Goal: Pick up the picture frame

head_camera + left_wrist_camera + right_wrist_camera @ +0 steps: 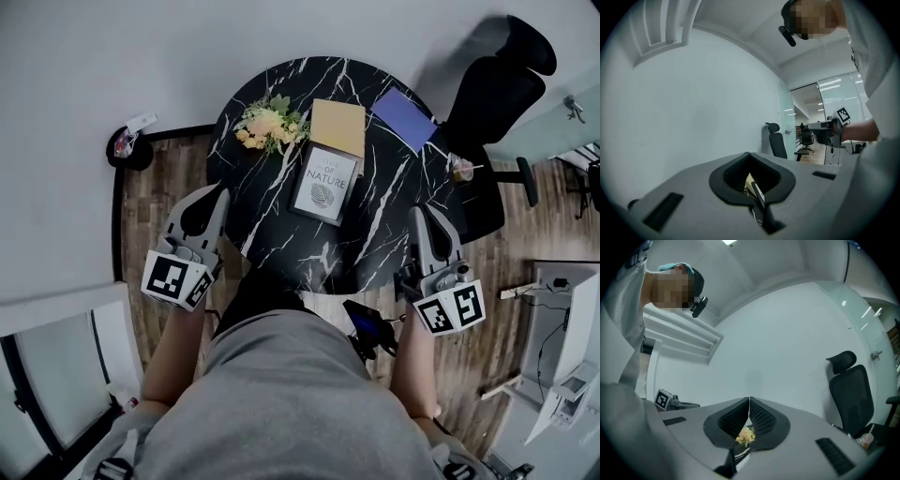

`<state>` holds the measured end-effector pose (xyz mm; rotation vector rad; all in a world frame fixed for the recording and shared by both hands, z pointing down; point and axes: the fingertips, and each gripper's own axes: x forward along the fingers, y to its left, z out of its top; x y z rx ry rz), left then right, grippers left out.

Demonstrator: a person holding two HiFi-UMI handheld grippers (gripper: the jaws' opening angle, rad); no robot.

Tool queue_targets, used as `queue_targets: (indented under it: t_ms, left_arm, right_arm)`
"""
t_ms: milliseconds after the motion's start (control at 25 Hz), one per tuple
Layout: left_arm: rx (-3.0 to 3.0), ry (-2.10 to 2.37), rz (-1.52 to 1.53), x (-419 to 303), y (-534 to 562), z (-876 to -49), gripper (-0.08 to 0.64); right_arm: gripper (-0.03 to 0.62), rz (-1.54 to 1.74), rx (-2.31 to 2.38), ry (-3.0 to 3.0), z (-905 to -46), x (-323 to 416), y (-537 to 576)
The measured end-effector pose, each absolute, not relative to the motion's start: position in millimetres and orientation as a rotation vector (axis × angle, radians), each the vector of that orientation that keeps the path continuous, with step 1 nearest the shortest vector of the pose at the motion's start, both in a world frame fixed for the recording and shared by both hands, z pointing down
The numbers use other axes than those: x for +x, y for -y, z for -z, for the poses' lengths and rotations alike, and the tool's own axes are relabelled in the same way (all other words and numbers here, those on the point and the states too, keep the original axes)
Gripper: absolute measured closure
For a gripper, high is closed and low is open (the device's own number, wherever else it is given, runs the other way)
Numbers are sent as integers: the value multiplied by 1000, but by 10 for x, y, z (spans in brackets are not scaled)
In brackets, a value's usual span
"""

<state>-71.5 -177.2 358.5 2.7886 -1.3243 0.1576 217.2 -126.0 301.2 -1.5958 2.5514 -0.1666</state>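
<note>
From above, the person is standing at a round black marble table (281, 253), holding the left gripper (220, 194) and the right gripper (416, 216) over its near rim. The picture frame (325, 184) is lying flat at the middle of the table, ahead of both and between them, its long axis running away from the person with a slight lean to the right. Neither gripper is plainly nearer. Flowers (269, 123) are sitting just beyond the frame's far left corner.

In the left gripper view, the jaws are meeting at the tips with nothing gripped. A dark-edged flat thing, likely the frame, is showing low through the gap behind the tips.

In the right gripper view, the jaws are pressing together, empty, and the flowers are peeking through underneath. I would judge that either hand needs to open and swing inward.
</note>
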Motion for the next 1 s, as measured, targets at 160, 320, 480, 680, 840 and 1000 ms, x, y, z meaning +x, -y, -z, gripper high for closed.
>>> queue_targets:
  t_ms: [160, 320, 480, 680, 840, 1000]
  left_arm:
    - [2820, 1270, -148, -665, 1919, -3531, 554]
    - [2843, 1224, -141, -638, 2062, -3491, 554]
    - [2859, 1179, -141, -622, 2181, -3483, 554]
    - [2872, 1138, -147, -620, 2301, -3483, 554]
    - [2872, 1110, -159, -598, 2376, -3504, 554]
    - [2866, 1095, -170, -573, 2430, -3553, 554]
  right_arm:
    - [566, 174, -1644, -2532, -2996, 2180, 1290]
    - [566, 179, -1689, -2509, -2975, 2181, 1344]
    - [566, 194, -1720, -2491, -2977, 2150, 1408]
    - [566, 214, -1743, -2483, -2995, 2077, 1463]
    - [566, 242, -1764, -2477, -3030, 2077, 1511]
    - [566, 285, -1777, -2476, -3118, 2085, 1555]
